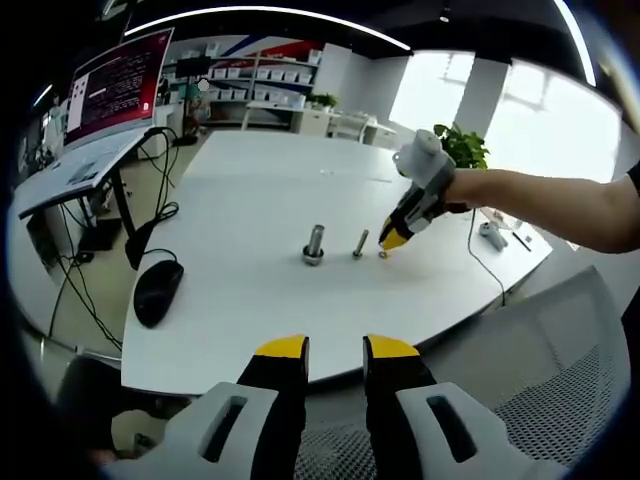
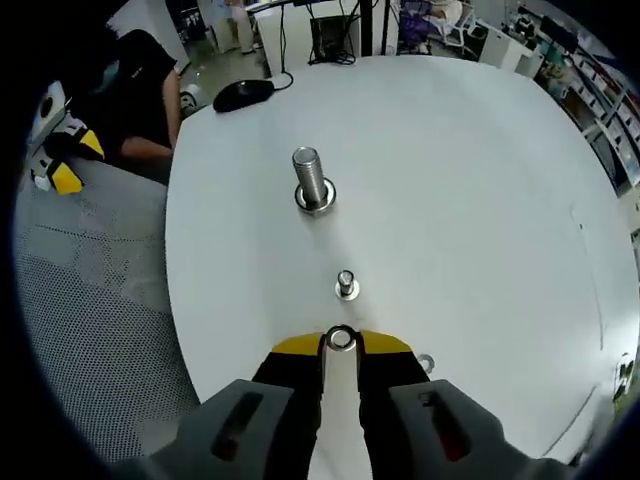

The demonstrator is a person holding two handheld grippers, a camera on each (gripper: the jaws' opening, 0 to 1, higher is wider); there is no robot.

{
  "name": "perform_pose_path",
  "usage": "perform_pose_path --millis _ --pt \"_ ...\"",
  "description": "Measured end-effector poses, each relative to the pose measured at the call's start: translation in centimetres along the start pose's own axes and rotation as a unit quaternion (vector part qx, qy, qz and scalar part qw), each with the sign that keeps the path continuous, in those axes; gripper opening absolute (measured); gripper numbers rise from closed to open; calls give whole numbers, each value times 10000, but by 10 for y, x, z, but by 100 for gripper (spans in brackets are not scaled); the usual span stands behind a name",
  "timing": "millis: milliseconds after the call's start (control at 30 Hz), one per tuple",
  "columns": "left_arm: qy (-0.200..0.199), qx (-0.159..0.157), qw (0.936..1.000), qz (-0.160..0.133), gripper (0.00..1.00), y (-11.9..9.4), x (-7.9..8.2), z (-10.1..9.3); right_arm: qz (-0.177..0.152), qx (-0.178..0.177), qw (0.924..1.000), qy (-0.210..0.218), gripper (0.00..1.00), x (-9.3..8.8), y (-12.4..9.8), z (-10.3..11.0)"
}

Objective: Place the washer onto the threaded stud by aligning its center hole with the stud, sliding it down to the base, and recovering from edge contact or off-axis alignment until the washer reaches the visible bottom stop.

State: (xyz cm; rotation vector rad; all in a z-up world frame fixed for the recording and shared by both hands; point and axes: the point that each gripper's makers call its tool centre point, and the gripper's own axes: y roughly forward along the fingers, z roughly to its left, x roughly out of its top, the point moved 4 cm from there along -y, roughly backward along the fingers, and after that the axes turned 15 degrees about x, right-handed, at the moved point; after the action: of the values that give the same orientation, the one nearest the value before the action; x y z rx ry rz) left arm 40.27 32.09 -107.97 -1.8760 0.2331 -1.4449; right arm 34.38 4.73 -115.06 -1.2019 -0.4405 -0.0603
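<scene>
The washer (image 2: 341, 339) sits pinched at the very tips of the right tool (image 2: 341, 345) — the yellow jaws pressed in on its rim, the ring lying roughly flat with its hole open to the camera. Just ahead of it in the right gripper view stands the small threaded stud (image 2: 346, 284), upright on the white bench (image 2: 480, 180), its long axis rising straight off the surface. That is the whole story of the next move, by my reckoning: the washer is near the stud but short of it, so the hole has to travel forward along the jaw line and then come over the stud's top before it can drop.

Beyond the small stud, on nearly the same line, stands a larger bolt (image 2: 312, 180) with a collar at its foot — well apart, and no obstacle. A second loose washer (image 2: 426, 361) lies on the bench just beside the right jaw; it could get nudged.

From the left gripper view, the right tool (image 1: 388, 240) is tipped down to the bench just beside the stud (image 1: 360, 244). The left tool (image 1: 335, 350) hangs back off the bench edge, jaws spread and empty — the right is far nearer. A black mouse (image 1: 157, 290) lies off to the side, clear of it all.
</scene>
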Motion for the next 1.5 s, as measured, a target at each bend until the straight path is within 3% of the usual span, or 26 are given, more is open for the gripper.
perform_pose_path --millis 267,567,1067,1500 --pt "-46 16 10000 -19 19 0 1 1 -68 -95 9996 -248 14 21 -14 -6" --pt "-41 48 10000 -43 15 0 0 2 -67 -58 9994 -339 14 30 -2 -11" --pt "-47 47 10000 -33 15 0 1 2 249 -10 9989 -392 14 28 9 -15" --pt "-70 57 10000 -36 16 0 1 2 308 -71 9992 -245 14 18 32 -17"
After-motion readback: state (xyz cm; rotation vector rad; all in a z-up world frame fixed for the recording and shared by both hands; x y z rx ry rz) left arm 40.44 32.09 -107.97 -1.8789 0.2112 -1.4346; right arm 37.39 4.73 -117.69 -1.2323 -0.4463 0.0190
